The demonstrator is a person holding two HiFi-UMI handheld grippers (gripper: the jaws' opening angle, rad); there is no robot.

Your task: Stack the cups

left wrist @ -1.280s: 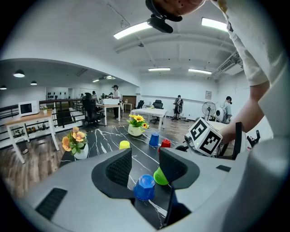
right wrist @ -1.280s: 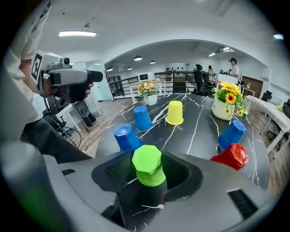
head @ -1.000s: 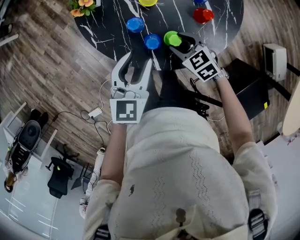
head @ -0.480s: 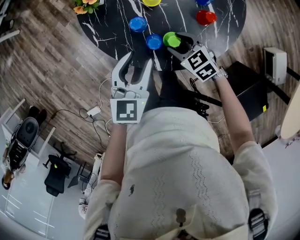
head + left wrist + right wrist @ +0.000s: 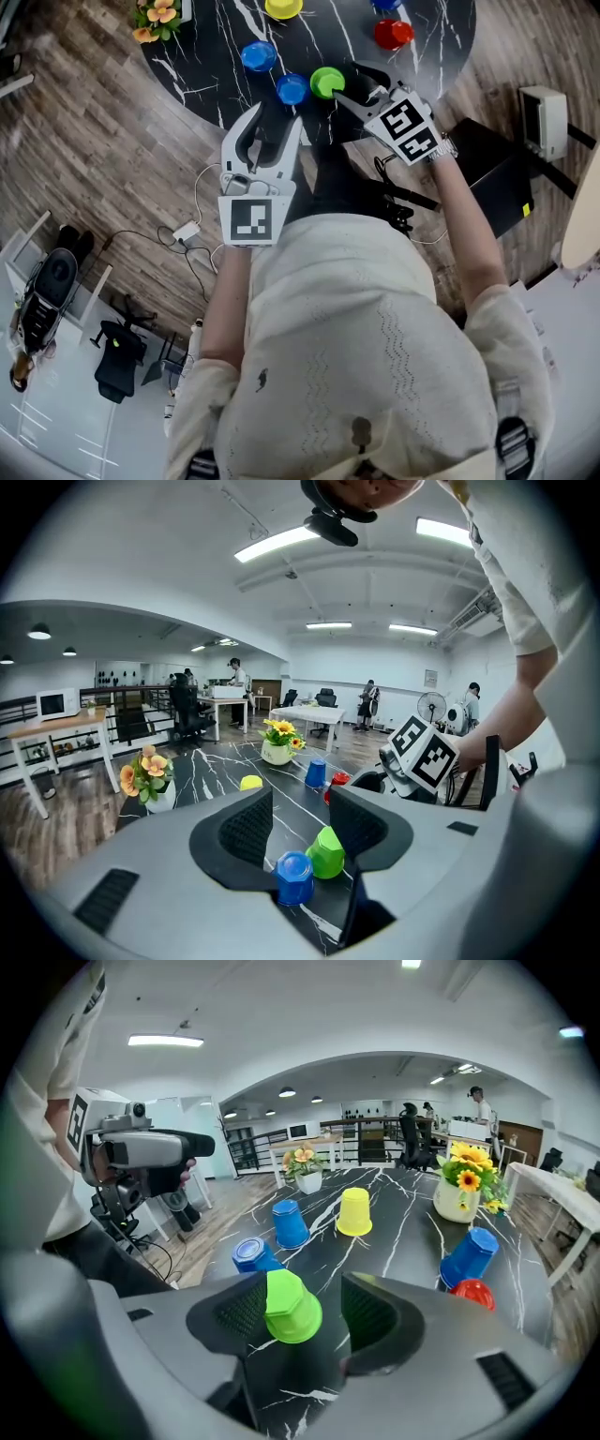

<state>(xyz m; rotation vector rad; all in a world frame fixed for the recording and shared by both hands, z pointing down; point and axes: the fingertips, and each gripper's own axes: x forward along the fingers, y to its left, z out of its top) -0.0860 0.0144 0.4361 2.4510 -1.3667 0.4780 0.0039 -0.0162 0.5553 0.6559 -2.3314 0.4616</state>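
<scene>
The green cup (image 5: 291, 1309) stands mouth-down on the black marble counter (image 5: 398, 1227), just beside a blue cup (image 5: 249, 1254) and between the jaws of the right tool (image 5: 303, 1286). Those jaws have just been opening and stand spread. The cup is close to one jaw and clear of the other, so nothing is pinched. The left tool (image 5: 298, 806) hangs spread and empty. No cup sits on another yet, so stacking seems barely begun. Next, one cup likely needs pinching, lifting and lowering squarely over a neighbour.
</scene>
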